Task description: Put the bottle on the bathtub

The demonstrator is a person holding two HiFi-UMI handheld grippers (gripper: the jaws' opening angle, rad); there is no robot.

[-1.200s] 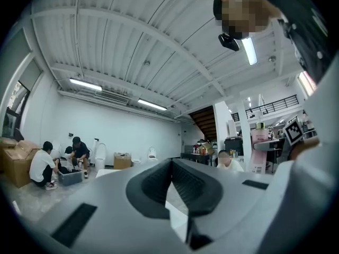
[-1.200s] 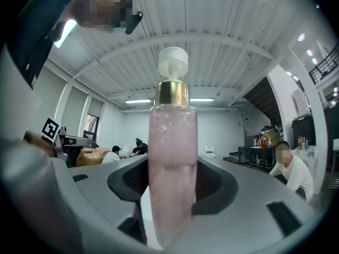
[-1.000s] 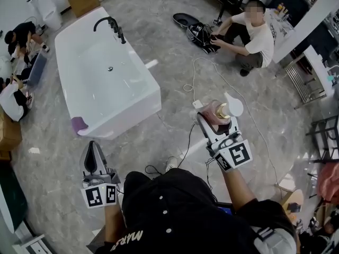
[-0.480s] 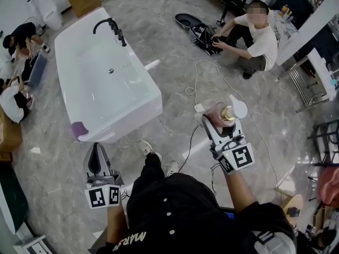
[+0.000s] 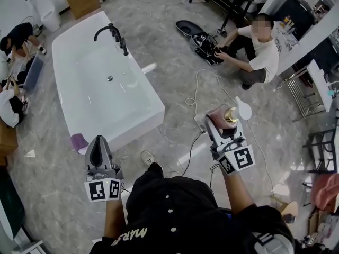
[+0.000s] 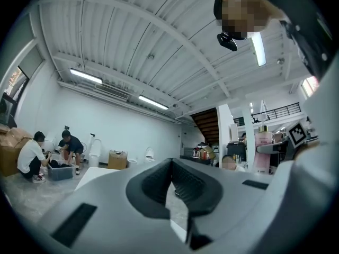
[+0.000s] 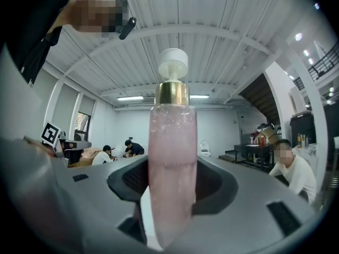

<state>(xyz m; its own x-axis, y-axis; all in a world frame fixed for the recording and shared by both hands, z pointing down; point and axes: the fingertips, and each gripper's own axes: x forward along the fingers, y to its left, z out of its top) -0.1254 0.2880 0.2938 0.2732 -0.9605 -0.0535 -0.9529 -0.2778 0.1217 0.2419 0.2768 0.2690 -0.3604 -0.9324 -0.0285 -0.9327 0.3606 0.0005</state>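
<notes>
Right gripper (image 5: 214, 121) is clamped on the pink pump bottle (image 7: 172, 157), jaws pressing its sides, bottle upright with the gold collar and white pump head on top. It hangs over the grey marble floor (image 5: 175, 52), well apart from the white bathtub (image 5: 140, 121) off to the left. Left gripper (image 6: 171, 165) is level, jaws together, nothing between them.

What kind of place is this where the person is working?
Probably a bathroom-fixture showroom or warehouse, not a home. A white freestanding bathtub stands alone on the grey marbled floor, toilets stand along the white wall, and the ceiling is bare corrugated metal with tube lights.
</notes>
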